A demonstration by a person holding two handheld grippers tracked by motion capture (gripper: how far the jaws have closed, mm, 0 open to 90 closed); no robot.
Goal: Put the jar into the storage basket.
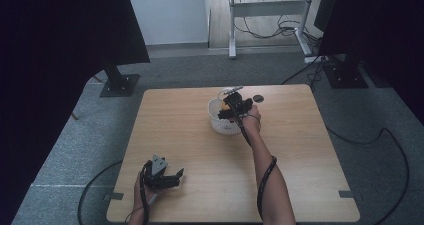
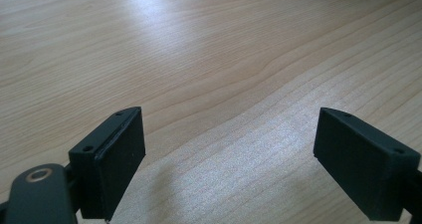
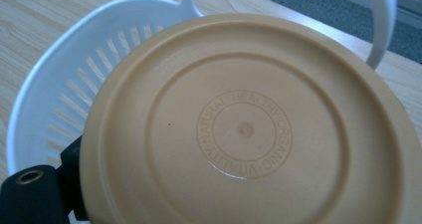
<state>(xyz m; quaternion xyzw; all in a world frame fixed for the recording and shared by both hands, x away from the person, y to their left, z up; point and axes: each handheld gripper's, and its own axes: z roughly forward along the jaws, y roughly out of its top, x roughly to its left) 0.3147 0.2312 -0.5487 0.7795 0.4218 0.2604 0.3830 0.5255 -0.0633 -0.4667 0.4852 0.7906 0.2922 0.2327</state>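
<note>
My right gripper (image 1: 233,106) clamps a tan round plate (image 3: 244,129), its underside facing me, over the white slotted basket (image 3: 54,104) that stands near the table's (image 1: 190,135) far edge. My left gripper (image 1: 162,176) rests by the near left corner, fingers (image 2: 112,154) spread wide on nothing.

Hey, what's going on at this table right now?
A person works at a wooden table with a gripper in each hand. The right gripper is over a white slotted basket near the far edge, holding a tan round dish with its underside to that gripper's camera, just above or partly inside the basket. The left gripper rests at the near left of the table with its fingers wide apart and nothing between them.
</note>
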